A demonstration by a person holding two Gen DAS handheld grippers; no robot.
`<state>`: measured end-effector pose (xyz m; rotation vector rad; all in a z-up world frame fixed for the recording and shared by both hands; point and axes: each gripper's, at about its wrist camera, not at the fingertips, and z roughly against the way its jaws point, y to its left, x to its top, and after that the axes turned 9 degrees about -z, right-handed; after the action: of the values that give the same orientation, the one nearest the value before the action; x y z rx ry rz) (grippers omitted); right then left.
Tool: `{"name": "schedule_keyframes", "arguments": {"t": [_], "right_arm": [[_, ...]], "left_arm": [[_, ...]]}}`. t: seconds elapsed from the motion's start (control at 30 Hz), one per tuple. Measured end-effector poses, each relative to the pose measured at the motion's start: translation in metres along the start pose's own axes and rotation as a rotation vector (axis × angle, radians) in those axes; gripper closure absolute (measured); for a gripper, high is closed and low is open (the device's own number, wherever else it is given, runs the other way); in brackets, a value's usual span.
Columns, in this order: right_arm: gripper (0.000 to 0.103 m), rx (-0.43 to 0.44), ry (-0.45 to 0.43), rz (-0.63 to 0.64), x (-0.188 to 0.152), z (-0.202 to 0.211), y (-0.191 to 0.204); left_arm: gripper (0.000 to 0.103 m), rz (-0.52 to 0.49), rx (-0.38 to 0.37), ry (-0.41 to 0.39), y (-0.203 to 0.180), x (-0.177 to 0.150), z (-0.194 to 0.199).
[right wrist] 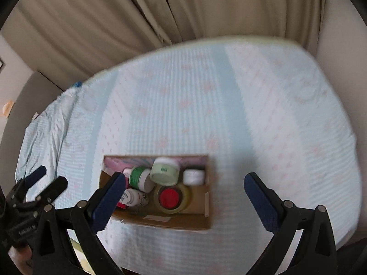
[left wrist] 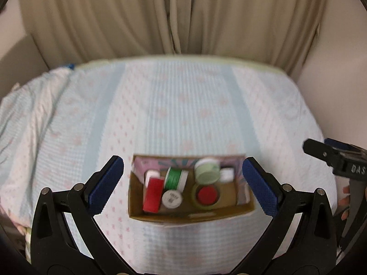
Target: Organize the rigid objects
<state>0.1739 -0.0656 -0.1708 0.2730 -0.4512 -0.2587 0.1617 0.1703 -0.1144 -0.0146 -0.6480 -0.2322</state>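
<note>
Hanging behind everything, beige curtains (left wrist: 146, 16) fall in folds along the far side of the bed (left wrist: 188, 105), whose pale blue cover with faint pink print fills most of both views; a rumpled part of that cover bunches at the bed's left edge. Near the bed's near edge, about midway along it, sits an open cardboard box (left wrist: 191, 216), its inner far wall printed pink. Inside it the rigid things are packed close: a pale green jar (left wrist: 207, 171) tilted against the far wall, a roll of tape (right wrist: 181, 207) lying flat toward the near right with a red lid (left wrist: 207, 194) in its centre, a green-wrapped container (left wrist: 175, 177) on its side, a red box (left wrist: 153, 193) standing at the left end, a white bottle (right wrist: 135, 197) lying by it, and a small white jar (right wrist: 193, 176) at the far right corner.

Above the box, both tools are held clear of it. The left gripper (left wrist: 183, 183) has its blue-padded jaws spread wide with nothing between the pads; seen through the gap, the box lies well below. The right gripper (right wrist: 184, 193) is likewise spread as wide as it goes and grips nothing. Each tool shows at the edge of the other's view, blurred.
</note>
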Motion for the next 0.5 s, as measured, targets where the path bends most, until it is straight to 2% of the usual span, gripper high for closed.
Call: {"name": "schedule_keyframes", "arguments": {"t": [0.07, 0.2, 0.33, 0.5], "right_arm": [[0.000, -0.004, -0.057, 0.035, 0.009, 0.037, -0.002], [0.000, -0.034, -0.189, 0.099, 0.023, 0.106, -0.005], [0.000, -0.042, -0.284, 0.105, 0.026, 0.151, -0.013], [0.000, -0.067, -0.369, 0.097, 0.022, 0.187, -0.022]], "left_arm": [[0.000, 0.011, 0.027, -0.041, -0.010, 0.014, 0.026], [0.000, 0.037, 0.020, -0.158, -0.030, 0.035, 0.078], [0.000, 0.022, 0.020, -0.246, -0.049, 0.042, 0.114], [0.000, -0.011, 0.043, -0.313, -0.069, 0.039, 0.140]]}}
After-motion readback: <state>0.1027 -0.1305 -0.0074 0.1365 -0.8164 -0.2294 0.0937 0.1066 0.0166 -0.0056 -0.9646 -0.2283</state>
